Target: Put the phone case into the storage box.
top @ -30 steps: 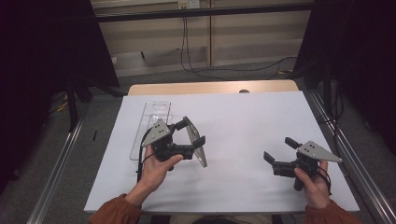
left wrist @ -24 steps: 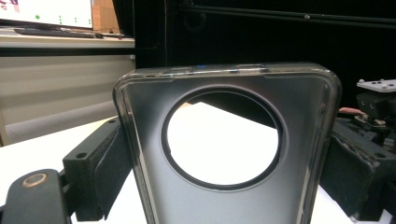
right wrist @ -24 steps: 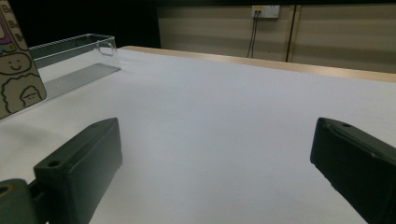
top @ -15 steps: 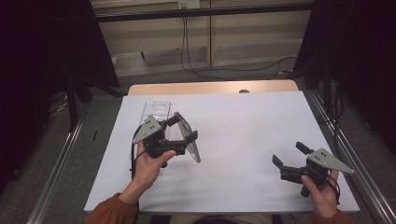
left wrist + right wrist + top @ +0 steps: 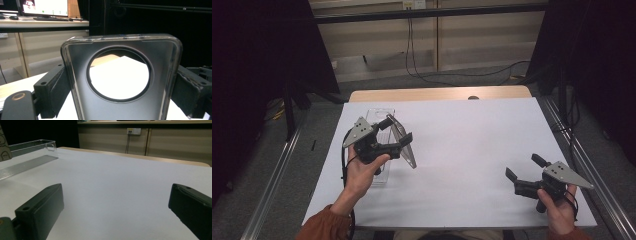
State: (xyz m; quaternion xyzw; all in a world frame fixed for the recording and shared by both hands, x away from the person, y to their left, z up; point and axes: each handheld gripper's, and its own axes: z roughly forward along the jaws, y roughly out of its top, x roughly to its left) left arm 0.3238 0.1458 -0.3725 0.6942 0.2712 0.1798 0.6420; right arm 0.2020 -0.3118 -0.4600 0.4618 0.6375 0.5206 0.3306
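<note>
The left gripper [image 5: 394,135] is pinching a smoky translucent phone case with a round camera cutout [image 5: 120,80], lifted above the clear plastic tray [image 5: 379,114] at ten o'clock (placement apparently remaining); the right gripper [image 5: 524,172] is idling, jaws spread.

Non-task items on and around my workspace

I see a clear plastic tray [image 5: 379,116] lying flat at the left of the white table [image 5: 472,140]. Black cables [image 5: 447,72] trail across the floor beyond it, and a monitor [image 5: 42,7] stands on a desk.
</note>
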